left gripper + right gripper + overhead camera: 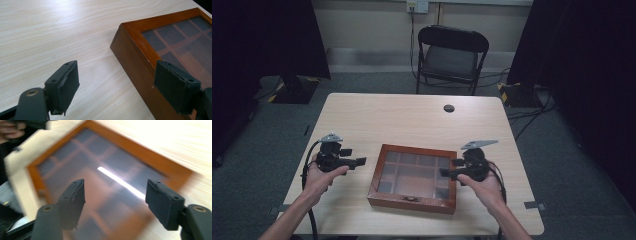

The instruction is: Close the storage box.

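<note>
Closed wooden box (pixel 413 178), glass-grid lid, mid-table, left gripper (pixel 360 162) at 9 o'clock, right gripper (pixel 446 173) at 3, both spread, empty, chair (pixel 452 56) at 12.

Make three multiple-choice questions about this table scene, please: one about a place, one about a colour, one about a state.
1. Where does the wooden box stand?
A. between the two grippers, on the table
B. on the chair
C. on the floor

2. What colour is the frame of the box?
A. white
B. reddish brown
C. blue

3. How is the lid of the box?
A. taken off
B. standing open
C. closed

Answers:
1 A: in the high view the box sits on the table with the left gripper at one side and the right gripper at the other.
2 B: the left gripper view shows a reddish-brown wooden frame around dark glass.
3 C: the glass lid lies flat on the box, with the compartments seen through it.
</note>
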`<act>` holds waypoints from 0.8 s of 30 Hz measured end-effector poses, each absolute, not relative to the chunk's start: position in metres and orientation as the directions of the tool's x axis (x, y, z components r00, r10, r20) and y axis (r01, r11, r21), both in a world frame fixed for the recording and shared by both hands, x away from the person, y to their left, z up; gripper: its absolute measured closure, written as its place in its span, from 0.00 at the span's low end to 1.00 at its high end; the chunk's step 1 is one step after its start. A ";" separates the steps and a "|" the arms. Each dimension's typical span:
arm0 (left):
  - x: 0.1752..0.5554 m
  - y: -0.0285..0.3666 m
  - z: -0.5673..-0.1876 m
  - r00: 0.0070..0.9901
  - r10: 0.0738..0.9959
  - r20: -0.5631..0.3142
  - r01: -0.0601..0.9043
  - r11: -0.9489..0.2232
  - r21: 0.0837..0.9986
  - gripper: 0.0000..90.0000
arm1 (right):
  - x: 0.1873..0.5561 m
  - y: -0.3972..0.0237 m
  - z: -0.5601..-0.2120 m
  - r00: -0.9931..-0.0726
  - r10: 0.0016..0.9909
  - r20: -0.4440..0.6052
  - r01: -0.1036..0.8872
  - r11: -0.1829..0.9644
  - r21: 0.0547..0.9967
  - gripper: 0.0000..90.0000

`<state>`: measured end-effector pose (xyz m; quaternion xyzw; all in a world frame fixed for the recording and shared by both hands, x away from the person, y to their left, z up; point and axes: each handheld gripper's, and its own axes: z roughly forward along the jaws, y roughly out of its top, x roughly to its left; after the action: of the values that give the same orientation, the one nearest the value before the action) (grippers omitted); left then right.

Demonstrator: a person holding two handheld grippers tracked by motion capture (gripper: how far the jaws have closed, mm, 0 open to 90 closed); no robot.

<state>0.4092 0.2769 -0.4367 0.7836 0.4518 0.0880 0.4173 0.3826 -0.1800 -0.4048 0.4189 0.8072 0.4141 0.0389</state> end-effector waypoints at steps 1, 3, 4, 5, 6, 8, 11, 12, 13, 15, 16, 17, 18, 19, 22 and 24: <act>0.410 0.279 -0.437 0.577 0.783 -0.232 0.635 -0.251 0.730 0.22 | 0.384 -0.191 -0.407 -0.619 0.733 0.282 0.655 0.285 0.699 0.29; 0.410 0.285 -0.438 0.571 0.788 -0.229 0.643 -0.256 0.722 0.22 | 0.386 -0.211 -0.413 -0.567 0.775 0.278 0.679 0.250 0.690 0.24; 0.411 0.289 -0.440 0.564 0.794 -0.227 0.647 -0.254 0.719 0.22 | 0.386 -0.221 -0.417 -0.541 0.796 0.273 0.687 0.231 0.689 0.22; 0.411 0.293 -0.442 0.555 0.800 -0.229 0.655 -0.251 0.713 0.22 | 0.387 -0.241 -0.424 -0.497 0.826 0.267 0.703 0.203 0.682 0.19; 0.412 0.296 -0.443 0.550 0.804 -0.225 0.659 -0.253 0.708 0.22 | 0.388 -0.247 -0.427 -0.474 0.839 0.265 0.712 0.189 0.676 0.19; 0.414 0.304 -0.448 0.524 0.826 -0.209 0.677 -0.256 0.690 0.22 | 0.388 -0.257 -0.432 -0.450 0.855 0.258 0.724 0.180 0.666 0.19; 0.417 0.314 -0.458 0.488 0.851 -0.192 0.701 -0.252 0.668 0.22 | 0.390 -0.278 -0.444 -0.390 0.885 0.255 0.761 0.153 0.630 0.18; 0.418 0.321 -0.464 0.462 0.870 -0.175 0.724 -0.255 0.640 0.22 | 0.393 -0.288 -0.452 -0.342 0.911 0.230 0.777 0.137 0.614 0.18; 0.418 0.321 -0.464 0.462 0.870 -0.175 0.724 -0.255 0.640 0.22 | 0.393 -0.288 -0.452 -0.342 0.911 0.230 0.777 0.137 0.614 0.18; 0.420 0.324 -0.471 0.439 0.885 -0.156 0.738 -0.256 0.625 0.22 | 0.396 -0.295 -0.462 -0.284 0.940 0.186 0.798 0.125 0.590 0.17; 0.420 0.326 -0.477 0.430 0.892 -0.137 0.747 -0.266 0.609 0.22 | 0.401 -0.300 -0.469 -0.261 0.954 0.150 0.812 0.133 0.568 0.17; 0.420 0.326 -0.477 0.430 0.892 -0.137 0.747 -0.266 0.609 0.22 | 0.401 -0.300 -0.469 -0.261 0.954 0.150 0.812 0.133 0.568 0.17; 0.421 0.327 -0.480 0.421 0.895 -0.145 0.756 -0.259 0.601 0.22 | 0.403 -0.300 -0.472 -0.255 0.957 0.138 0.817 0.137 0.560 0.17; 0.420 0.326 -0.483 0.422 0.896 -0.135 0.753 -0.263 0.604 0.22 | 0.404 -0.299 -0.475 -0.231 0.965 0.126 0.825 0.126 0.551 0.17; 0.418 0.319 -0.486 0.434 0.899 -0.062 0.725 -0.308 0.615 0.20 | 0.403 -0.294 -0.481 -0.229 0.973 0.034 0.804 0.169 0.570 0.15; 0.415 0.314 -0.491 0.457 0.890 0.000 0.684 -0.351 0.639 0.16 | 0.401 -0.289 -0.486 -0.233 0.972 -0.015 0.772 0.194 0.605 0.12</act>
<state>0.4146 0.3144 -0.4908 0.8027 0.4901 0.1772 0.2899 0.4009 -0.2887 -0.4862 0.5848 0.7456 0.2466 0.2033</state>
